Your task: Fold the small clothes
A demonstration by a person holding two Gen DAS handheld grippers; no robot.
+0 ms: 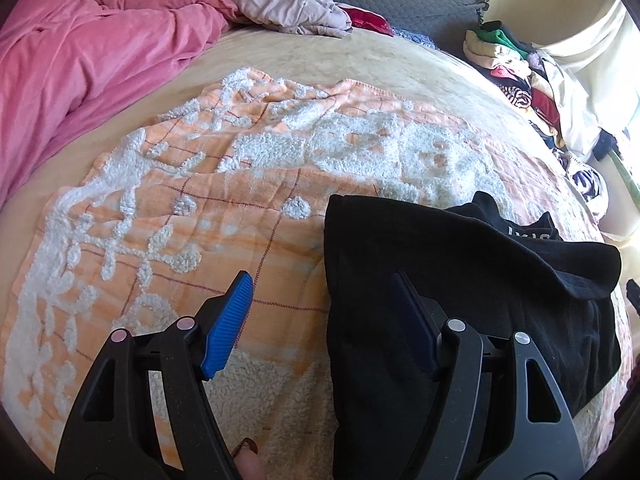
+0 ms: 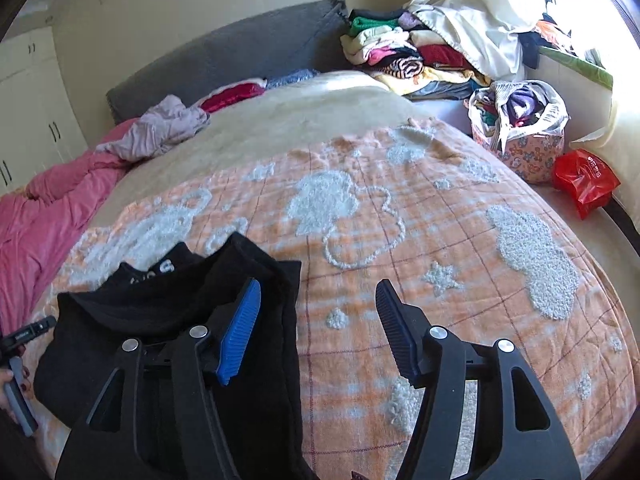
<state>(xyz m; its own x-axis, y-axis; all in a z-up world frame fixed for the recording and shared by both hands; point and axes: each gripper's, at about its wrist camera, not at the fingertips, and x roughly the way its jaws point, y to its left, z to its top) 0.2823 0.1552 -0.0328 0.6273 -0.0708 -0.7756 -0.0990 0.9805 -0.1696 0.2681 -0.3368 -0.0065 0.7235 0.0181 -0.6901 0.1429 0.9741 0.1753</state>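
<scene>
A black garment [image 1: 472, 280] lies folded on the orange and white blanket [image 1: 180, 220], its collar with white lettering at the far end. My left gripper [image 1: 320, 280] hovers over the garment's left edge, open: the blue pad is over the blanket, the dark pad over the black cloth, and neither pad presses on anything. In the right wrist view the same garment [image 2: 168, 312] sits at the lower left. My right gripper [image 2: 318, 284] is open over its right edge, with only blanket [image 2: 440, 220] between the fingers. A hand [image 2: 6, 384] shows at the left edge of that view.
A pink duvet [image 1: 80, 60] is bunched along the left of the bed, with a lilac garment [image 1: 288, 4] beside it. A stack of folded clothes [image 2: 400, 52], a floral bag stuffed with clothes [image 2: 524, 136] and a red plastic bag [image 2: 584, 184] stand off the bed's right side.
</scene>
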